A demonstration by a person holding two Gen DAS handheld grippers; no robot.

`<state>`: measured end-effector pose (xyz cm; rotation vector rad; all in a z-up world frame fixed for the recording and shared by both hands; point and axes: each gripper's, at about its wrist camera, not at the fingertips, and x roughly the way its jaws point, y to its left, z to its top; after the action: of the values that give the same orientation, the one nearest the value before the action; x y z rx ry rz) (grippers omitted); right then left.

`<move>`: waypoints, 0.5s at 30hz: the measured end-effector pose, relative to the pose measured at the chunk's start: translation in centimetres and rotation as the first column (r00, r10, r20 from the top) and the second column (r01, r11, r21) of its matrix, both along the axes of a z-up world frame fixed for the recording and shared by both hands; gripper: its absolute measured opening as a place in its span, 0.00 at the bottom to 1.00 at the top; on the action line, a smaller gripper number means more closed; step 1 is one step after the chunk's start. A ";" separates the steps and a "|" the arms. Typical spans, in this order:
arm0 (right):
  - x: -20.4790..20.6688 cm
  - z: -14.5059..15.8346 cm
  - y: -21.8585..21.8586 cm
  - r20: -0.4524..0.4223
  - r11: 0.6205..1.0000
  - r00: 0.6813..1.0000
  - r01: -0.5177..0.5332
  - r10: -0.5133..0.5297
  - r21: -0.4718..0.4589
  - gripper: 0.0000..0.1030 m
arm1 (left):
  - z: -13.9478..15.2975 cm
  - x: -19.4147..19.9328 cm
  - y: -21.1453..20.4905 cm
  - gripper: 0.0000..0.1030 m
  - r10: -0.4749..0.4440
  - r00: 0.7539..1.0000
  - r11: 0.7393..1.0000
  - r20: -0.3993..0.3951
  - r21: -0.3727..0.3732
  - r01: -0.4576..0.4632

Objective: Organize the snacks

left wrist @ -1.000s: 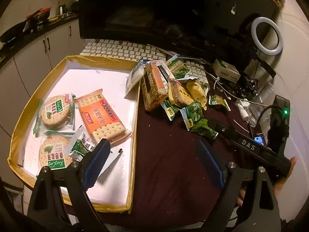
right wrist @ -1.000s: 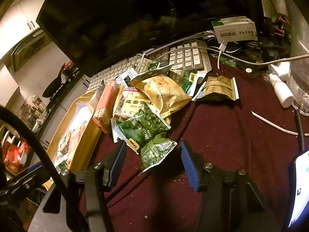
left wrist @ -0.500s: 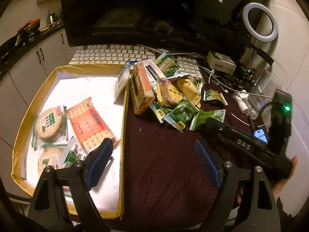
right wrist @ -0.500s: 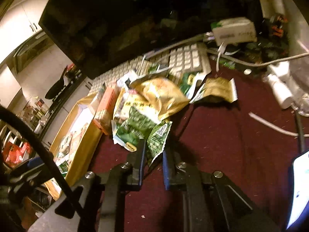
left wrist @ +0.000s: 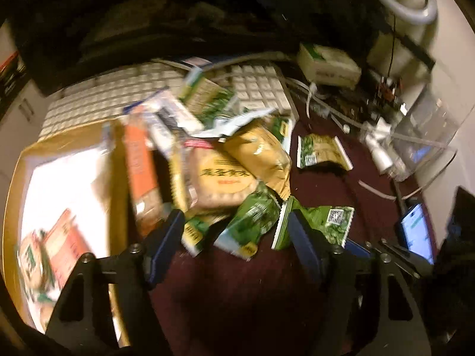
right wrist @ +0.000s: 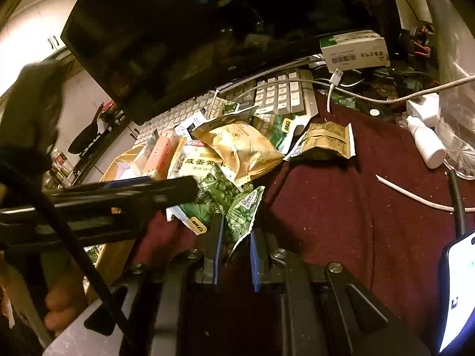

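Note:
A pile of snack packets lies on the maroon cloth (left wrist: 237, 296). It holds a gold bag (left wrist: 261, 154), a round biscuit pack (left wrist: 219, 178) and an orange cracker pack (left wrist: 139, 166). My left gripper (left wrist: 234, 231) hangs over the pile's near edge with its jaws closing. A green packet (left wrist: 249, 225) lies between them, and the pads do not press it. My right gripper (right wrist: 236, 237) is shut on a green packet with a QR code (right wrist: 243, 207). The left gripper's black finger (right wrist: 148, 191) reaches in from the left in the right wrist view. The gold-rimmed tray (left wrist: 17, 178) holds cracker packs (left wrist: 68, 237).
A white keyboard (right wrist: 282, 95) and a dark monitor (right wrist: 166, 38) stand behind the pile. A white box (right wrist: 353, 49), cables, a small white bottle (right wrist: 427, 142) and a lit phone (left wrist: 415, 231) crowd the right side. A single olive packet (right wrist: 323, 142) lies apart.
My left gripper swung right from above the tray to the snack pile, and its jaws narrowed. My right gripper closed on the green packet and has stayed in place since.

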<state>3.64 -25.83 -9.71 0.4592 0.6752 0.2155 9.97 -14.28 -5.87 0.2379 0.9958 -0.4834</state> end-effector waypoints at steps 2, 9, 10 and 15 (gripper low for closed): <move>0.1 -0.1 0.0 -0.006 1.000 1.000 -0.002 0.002 0.001 0.14 | -1.3 0.6 -0.8 0.47 -0.011 0.999 1.000 -0.045 0.022 0.012; 0.4 -0.3 -0.1 -0.013 1.000 1.000 -0.010 0.010 0.020 0.14 | -1.0 -1.0 0.5 0.16 -0.010 0.999 1.000 -0.039 -0.004 0.010; 0.4 -0.2 -0.1 -0.009 1.000 1.000 -0.013 0.013 0.022 0.14 | -0.9 -1.3 0.9 0.15 -0.008 0.999 1.000 -0.040 -0.018 0.007; 0.1 0.0 0.1 0.018 0.999 0.999 -0.034 0.034 0.027 0.14 | -0.3 -2.6 3.5 0.12 0.043 0.997 0.994 -0.063 -0.101 -0.050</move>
<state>3.73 -25.71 -9.74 0.4715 0.6637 0.2608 7.34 -10.77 -6.20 0.1081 1.0299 -0.5003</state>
